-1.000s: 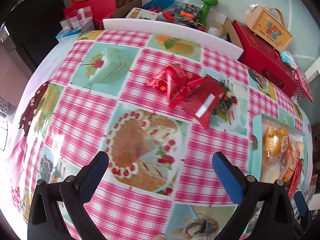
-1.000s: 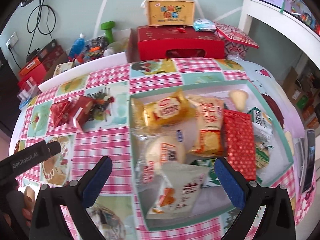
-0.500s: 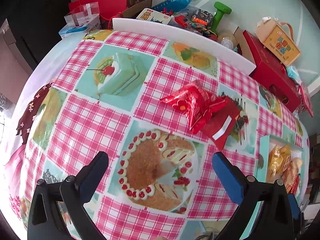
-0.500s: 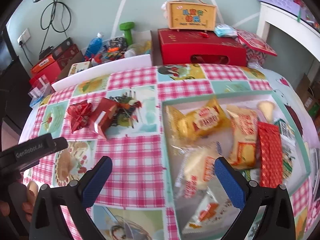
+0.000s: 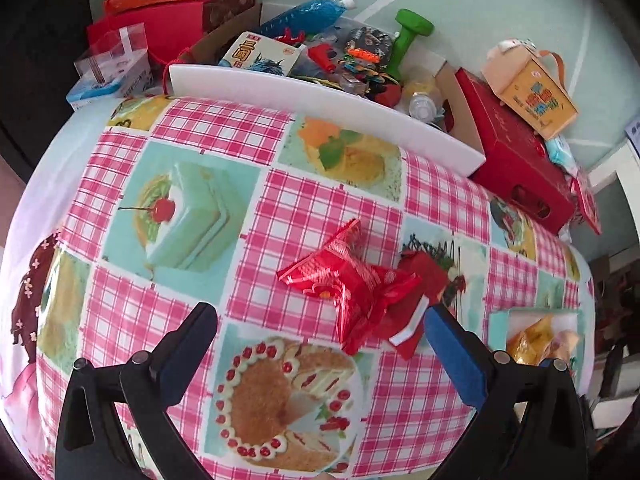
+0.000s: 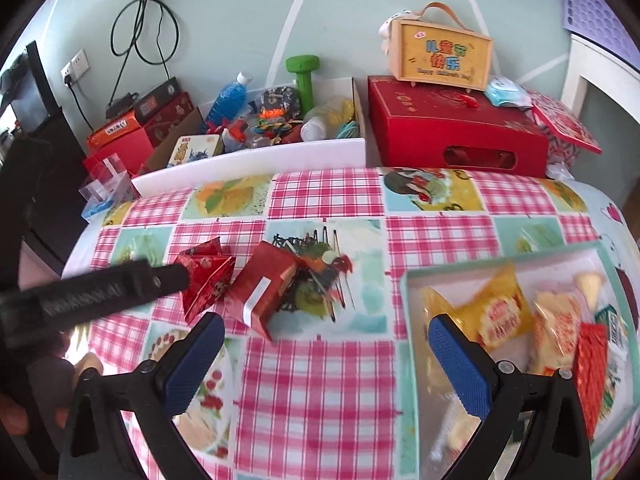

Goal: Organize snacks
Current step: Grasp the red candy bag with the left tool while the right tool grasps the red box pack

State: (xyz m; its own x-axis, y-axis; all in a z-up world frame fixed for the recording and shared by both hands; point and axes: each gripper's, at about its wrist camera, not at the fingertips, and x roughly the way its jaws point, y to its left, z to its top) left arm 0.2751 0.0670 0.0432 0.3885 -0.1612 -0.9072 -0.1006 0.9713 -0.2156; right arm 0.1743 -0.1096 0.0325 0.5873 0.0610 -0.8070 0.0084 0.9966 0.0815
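The left gripper point(image 5: 320, 344) is wide open over the crinkly red snack bag point(image 5: 348, 288) on the tablecloth point(image 5: 328, 208). It looks light and slippery, best pinched mid-bag. The right gripper point(image 6: 320, 352) is open too.

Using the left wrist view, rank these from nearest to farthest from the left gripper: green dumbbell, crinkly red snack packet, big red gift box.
From the left gripper:
1. Crinkly red snack packet, just ahead on the tablecloth.
2. Big red gift box, beyond the table's far right edge.
3. Green dumbbell, farthest, in the clutter by the wall.
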